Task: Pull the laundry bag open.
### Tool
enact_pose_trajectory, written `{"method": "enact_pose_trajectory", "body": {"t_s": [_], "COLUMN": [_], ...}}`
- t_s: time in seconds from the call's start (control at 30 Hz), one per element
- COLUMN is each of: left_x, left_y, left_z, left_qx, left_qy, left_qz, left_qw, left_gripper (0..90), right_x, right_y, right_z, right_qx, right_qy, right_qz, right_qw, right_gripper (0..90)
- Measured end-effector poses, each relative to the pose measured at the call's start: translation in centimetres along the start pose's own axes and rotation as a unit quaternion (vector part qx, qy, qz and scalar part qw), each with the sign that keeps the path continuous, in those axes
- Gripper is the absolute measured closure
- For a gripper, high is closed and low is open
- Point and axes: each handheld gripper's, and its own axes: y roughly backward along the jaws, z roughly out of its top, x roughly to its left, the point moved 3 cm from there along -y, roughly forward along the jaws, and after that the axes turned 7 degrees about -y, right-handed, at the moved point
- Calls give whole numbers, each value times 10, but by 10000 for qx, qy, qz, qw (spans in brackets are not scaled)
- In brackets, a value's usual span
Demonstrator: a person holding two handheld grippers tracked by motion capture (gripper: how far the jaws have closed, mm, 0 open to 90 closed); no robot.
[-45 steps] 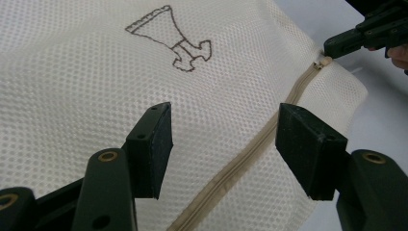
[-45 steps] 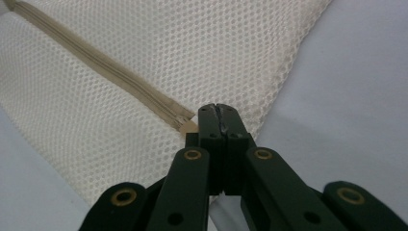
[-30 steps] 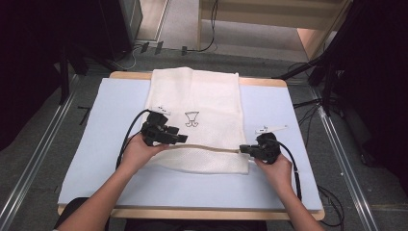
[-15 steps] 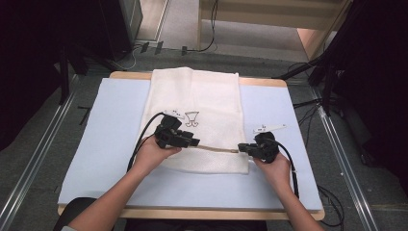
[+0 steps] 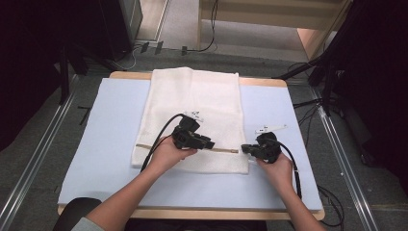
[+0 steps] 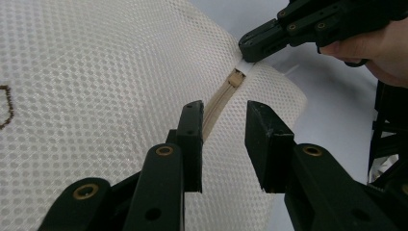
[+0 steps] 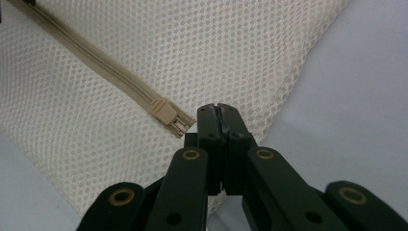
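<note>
A white mesh bag (image 5: 192,101) lies flat on the blue mat (image 5: 110,125), with a beige zipper (image 5: 223,150) running across its near end. My left gripper (image 5: 210,144) hovers over the bag with its jaws open on either side of the zipper (image 6: 216,103); the left gripper (image 6: 224,110) holds nothing. At the bag's right edge my right gripper (image 5: 244,149) is shut on a small white tab (image 6: 245,67) beside the zipper slider (image 7: 166,114). In the right gripper view, the right gripper (image 7: 220,108) has its jaws pressed together at that corner.
The mat covers a wooden table (image 5: 130,74). A small white label (image 5: 269,128) lies on the mat beyond my right hand. Cables (image 5: 211,45) run over the floor behind the table, and metal rails (image 5: 337,144) flank it.
My left gripper has slid to the right along the zipper, from the bag's left part toward the right gripper. The right gripper has stayed at the bag's right edge.
</note>
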Motion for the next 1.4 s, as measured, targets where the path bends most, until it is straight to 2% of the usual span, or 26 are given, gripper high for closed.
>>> {"method": "enact_pose_trajectory", "body": {"t_s": [0.2,0.37,0.6,0.8,0.87,0.97,1.07,1.27,1.4], "left_x": [-1,-6,-10,-13,-13,-12,-11,-15,-17], "left_y": [-11,-23,-44,-60,-65,-72,-76,-86,-93], "left_z": [7,11,12,15,16,16,17,21,22], "left_qx": [31,155,279,327,366,457,370,455,456], "left_qy": [2,-1,14,-104,26,74,232,73,39], "left_qz": [-20,-47,-122,-117,-165,-124,-218,-179,-188], "left_qw": [10000,9999,9995,9993,9992,9989,9988,9988,9988], "left_gripper": [741,740,740,763,782,793,791,791,797], "right_x": [1,0,-1,-1,0,0,0,0,0], "right_y": [-3,-4,-5,-5,-5,-5,-5,-5,-5], "right_z": [-1,-2,-3,-3,-3,-3,-3,-3,-3], "right_qx": [19,3,-15,-41,-11,-23,-23,-16,-30], "right_qy": [82,37,140,140,142,191,191,178,180], "right_qz": [-89,-26,-6,20,-30,-52,-40,-27,-29], "right_qw": [9999,10000,9999,9999,9999,9998,9998,9998,9998], "right_gripper": [900,900,900,900,900,900,900,900,900]}}
